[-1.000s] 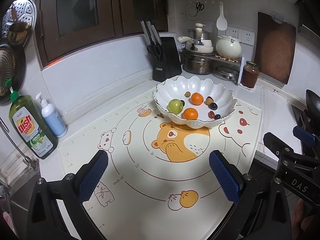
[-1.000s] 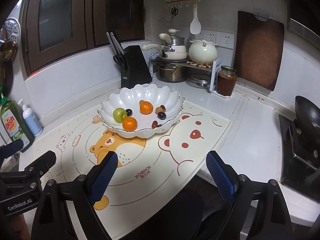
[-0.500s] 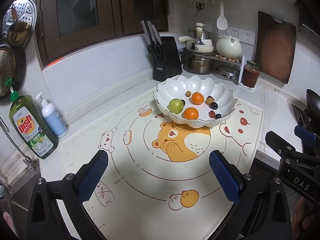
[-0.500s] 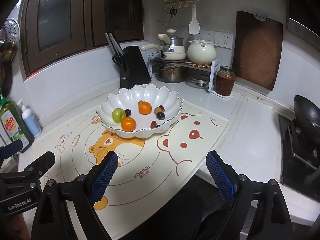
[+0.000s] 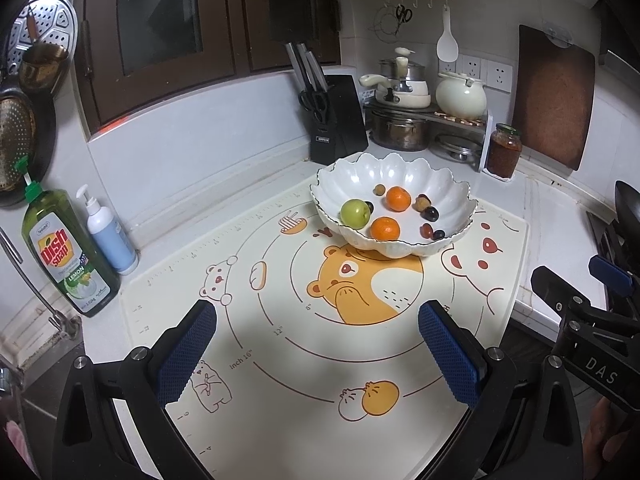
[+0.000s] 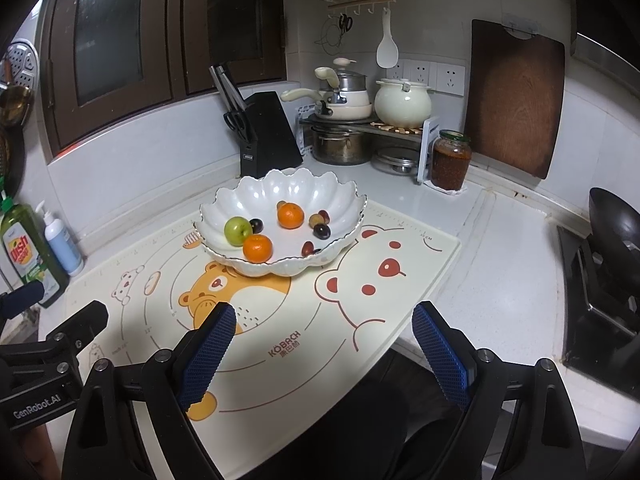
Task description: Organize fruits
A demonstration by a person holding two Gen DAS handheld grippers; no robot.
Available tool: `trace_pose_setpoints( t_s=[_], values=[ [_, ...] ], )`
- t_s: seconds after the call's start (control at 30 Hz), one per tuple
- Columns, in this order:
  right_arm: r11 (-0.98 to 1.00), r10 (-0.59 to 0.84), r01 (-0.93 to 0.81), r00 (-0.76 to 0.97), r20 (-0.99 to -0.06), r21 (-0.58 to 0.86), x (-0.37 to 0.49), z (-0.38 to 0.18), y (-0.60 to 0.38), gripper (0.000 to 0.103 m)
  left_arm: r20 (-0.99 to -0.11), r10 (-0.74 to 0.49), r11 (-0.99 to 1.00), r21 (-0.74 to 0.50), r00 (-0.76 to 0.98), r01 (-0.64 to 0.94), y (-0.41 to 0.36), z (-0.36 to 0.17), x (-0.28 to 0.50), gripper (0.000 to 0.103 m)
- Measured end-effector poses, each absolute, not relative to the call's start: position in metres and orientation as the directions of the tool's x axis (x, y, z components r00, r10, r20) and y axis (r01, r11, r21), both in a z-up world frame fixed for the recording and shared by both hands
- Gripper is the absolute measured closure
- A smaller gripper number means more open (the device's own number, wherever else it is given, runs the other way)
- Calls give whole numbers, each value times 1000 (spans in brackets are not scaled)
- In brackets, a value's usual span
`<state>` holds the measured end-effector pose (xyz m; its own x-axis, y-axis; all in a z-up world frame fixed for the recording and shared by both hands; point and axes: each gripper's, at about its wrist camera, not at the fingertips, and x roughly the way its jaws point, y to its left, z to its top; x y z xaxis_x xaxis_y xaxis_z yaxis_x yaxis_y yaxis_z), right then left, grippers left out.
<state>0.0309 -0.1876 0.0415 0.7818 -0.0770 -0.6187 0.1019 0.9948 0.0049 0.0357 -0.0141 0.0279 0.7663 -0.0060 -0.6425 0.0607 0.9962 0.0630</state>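
White scalloped bowl (image 6: 280,196) on the counter mat (image 5: 280,360), holding fruit, ahead of both grippers. Right gripper (image 6: 324,350) probably nearer than left gripper (image 5: 318,354). Both sets of fingers spread wide, empty.

White bowl (image 6: 280,196), green apple (image 6: 238,231), bear-patterned mat (image 6: 400,292).

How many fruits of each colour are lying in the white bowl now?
In the bowl:
Green fruit: 1
Orange fruits: 2
Small dark or brown fruits: 6, as far as visible
Total: 9
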Motion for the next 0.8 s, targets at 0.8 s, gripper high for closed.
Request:
trace_pose_setpoints(
  t_s=[0.8],
  values=[
    [995,-69,102,776,-627,17,32,37,-189,12,-666,-21,997,42,746,66,-19,20,35,0]
  ],
)
